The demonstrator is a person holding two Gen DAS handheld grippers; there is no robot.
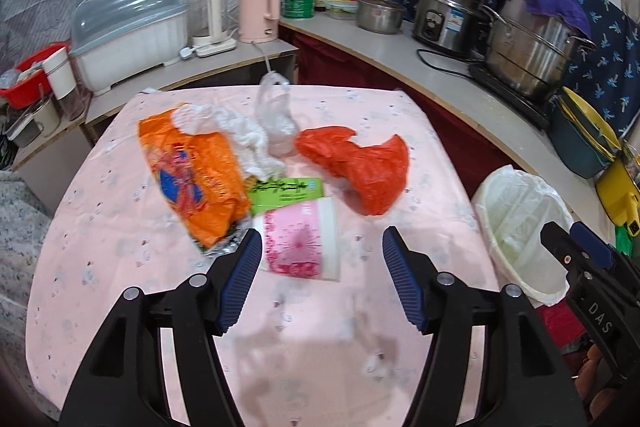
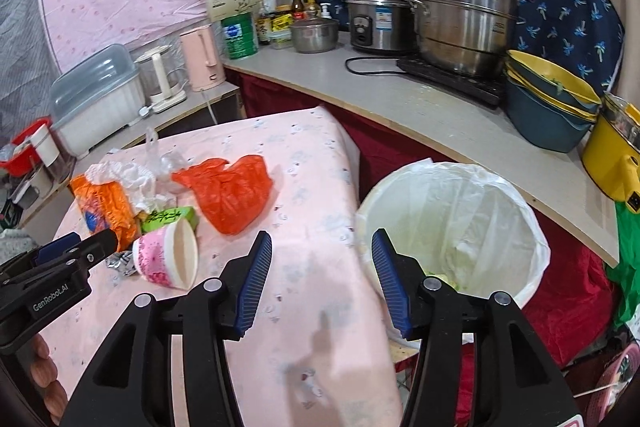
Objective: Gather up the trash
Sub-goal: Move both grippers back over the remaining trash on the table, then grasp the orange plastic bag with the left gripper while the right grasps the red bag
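Trash crowds the pink table (image 1: 120, 227) around the paper cup (image 1: 300, 243), both grippers' fingers (image 1: 240, 279) spread, bin (image 2: 452, 227) beside.

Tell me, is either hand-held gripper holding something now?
No. The left hand-held gripper and the right hand-held gripper are both open, with nothing between the fingers.

The foil wrapper (image 1: 224, 247) is largely covered by the orange snack bag (image 1: 192, 171) and the left gripper's finger. The green packet (image 2: 170, 218) is partly hidden behind the pink paper cup (image 2: 166, 261). The bin (image 2: 452, 227) contents are screened by its liner and the right gripper (image 2: 320, 281).
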